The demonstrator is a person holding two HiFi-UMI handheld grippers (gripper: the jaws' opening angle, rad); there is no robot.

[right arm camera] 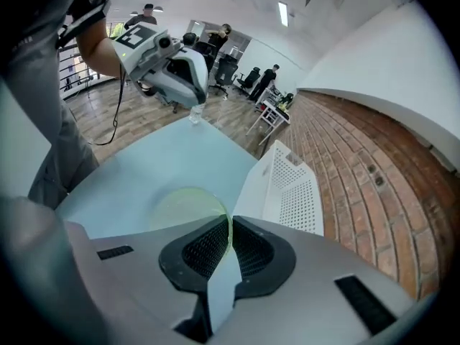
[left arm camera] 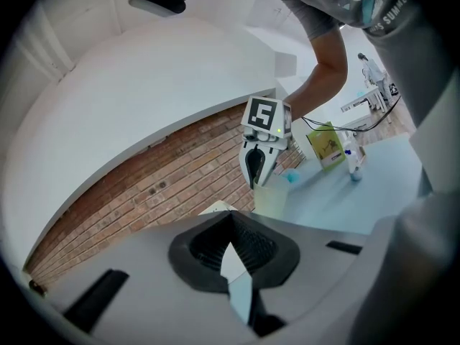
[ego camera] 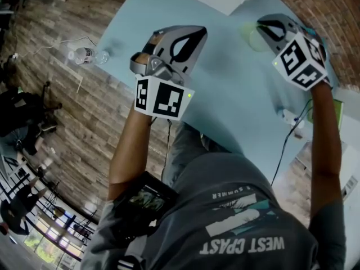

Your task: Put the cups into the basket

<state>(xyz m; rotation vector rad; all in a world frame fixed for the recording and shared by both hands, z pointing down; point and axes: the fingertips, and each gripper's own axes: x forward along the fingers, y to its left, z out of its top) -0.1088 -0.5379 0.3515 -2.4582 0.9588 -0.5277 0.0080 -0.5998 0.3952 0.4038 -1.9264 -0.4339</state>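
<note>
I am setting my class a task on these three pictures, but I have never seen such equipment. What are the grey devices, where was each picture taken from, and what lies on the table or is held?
A person holds a two-jaw gripper in each hand; the cubes with square patterns are parts of them. The head view looks steeply down from the person's head onto a pale blue table. The other two pictures come from cameras riding on the grippers, looking along their jaws. The right gripper pinches the rim of a see-through green cup. The left gripper has its jaws together, with nothing in them. A white perforated basket stands on the table nearby.
</note>
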